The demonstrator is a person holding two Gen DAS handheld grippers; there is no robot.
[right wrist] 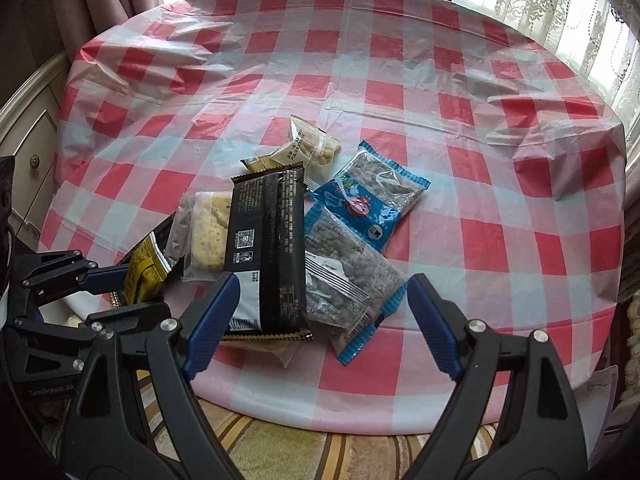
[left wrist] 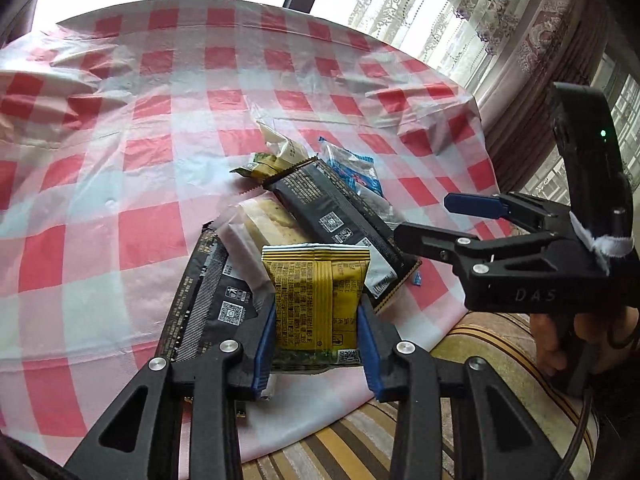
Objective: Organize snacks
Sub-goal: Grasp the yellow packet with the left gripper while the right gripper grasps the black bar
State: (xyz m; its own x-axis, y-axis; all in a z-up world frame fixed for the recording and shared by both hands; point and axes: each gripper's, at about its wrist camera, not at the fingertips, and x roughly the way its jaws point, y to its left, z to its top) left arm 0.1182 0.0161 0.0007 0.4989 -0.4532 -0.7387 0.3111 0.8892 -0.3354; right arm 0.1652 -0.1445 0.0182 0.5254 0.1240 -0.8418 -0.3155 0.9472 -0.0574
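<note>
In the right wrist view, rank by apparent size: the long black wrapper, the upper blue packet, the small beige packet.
1. Long black foil wrapper, largest, though nearest the camera.
2. Upper blue-edged clear packet.
3. Small beige packet, smallest, though farthest and partly hidden.

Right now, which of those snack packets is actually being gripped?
The yellow packet. It sits pinched between the blue pads of the left hand-held gripper, raised off the pile; the black and blue packets lie loose on the checked tablecloth.

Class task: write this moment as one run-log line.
left claw: shut on yellow pack | right claw: open over pile | cloth: checked
</note>
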